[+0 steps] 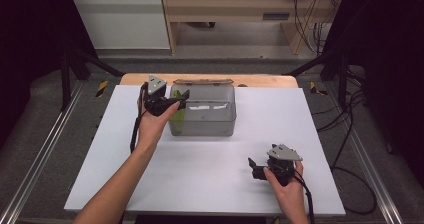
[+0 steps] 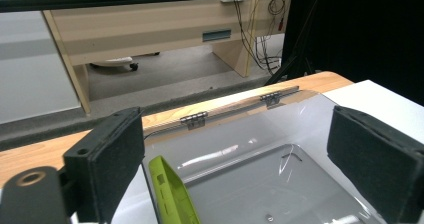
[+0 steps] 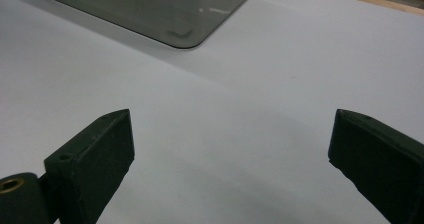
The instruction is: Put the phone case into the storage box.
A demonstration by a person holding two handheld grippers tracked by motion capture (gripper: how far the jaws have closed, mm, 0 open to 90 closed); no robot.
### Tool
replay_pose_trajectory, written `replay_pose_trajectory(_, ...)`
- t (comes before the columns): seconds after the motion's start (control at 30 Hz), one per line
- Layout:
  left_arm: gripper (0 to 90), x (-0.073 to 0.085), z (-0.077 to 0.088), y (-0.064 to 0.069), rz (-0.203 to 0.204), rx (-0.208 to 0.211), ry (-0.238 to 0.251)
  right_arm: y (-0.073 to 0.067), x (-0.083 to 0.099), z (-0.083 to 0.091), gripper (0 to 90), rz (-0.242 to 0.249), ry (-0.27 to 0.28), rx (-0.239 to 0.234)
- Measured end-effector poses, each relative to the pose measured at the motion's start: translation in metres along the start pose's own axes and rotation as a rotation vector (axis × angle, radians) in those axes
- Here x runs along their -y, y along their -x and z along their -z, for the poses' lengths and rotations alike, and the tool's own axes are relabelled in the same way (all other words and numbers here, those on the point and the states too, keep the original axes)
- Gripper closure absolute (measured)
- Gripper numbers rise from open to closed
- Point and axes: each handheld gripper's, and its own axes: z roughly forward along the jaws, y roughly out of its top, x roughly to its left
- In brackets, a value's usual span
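Green item: a lime-green flat case (image 2: 172, 194) stands on edge inside the clear plastic box (image 1: 202, 109), leaning at its left wall.
Box: sits near the counter's (image 1: 200, 174) far edge, left of centre; hinged lid (image 2: 235, 109) is folded back.
Left tool (image 1: 176, 103): held over the box's left rim, jaws spread wide, nothing between the pads; case is released below them.
Right tool (image 1: 254, 165): resting near the counter's near right corner, jaws parted and empty, well apart from the box.
Step (judged): drop just made; withdrawal and lid closing remain.
Risk: case looks precariously upright; a jaw brushing it on withdrawal could tip it.
Risk: lifting carelessly may catch the rim and shift the box.
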Motion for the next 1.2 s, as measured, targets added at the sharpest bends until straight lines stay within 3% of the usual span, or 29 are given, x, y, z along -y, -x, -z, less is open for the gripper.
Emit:
replay_pose_trajectory(0.2, 4.2, 0.001, 0.002, 0.002, -0.015, 0.019, 0.014, 0.0, 0.0, 0.0, 5.0, 0.001, 0.0, -0.001)
replay_pose_trajectory(0.3, 2.9, 0.002, 0.004, 0.003, -0.003, 0.036, 0.023, -0.001, 0.0, -0.001, 5.0, 0.003, -0.001, -0.001)
replay_pose_trajectory(0.43, 2.1, 0.001, 0.007, 0.004, -0.014, 0.022, 0.048, 0.0, 0.0, -0.001, 5.0, 0.002, -0.002, -0.001)
replay_pose_trajectory(1.2, 2.0, 0.006, 0.013, 0.011, -0.025, 0.063, 0.08, 0.0, 0.0, 0.0, 4.6, -0.007, 0.007, -0.012)
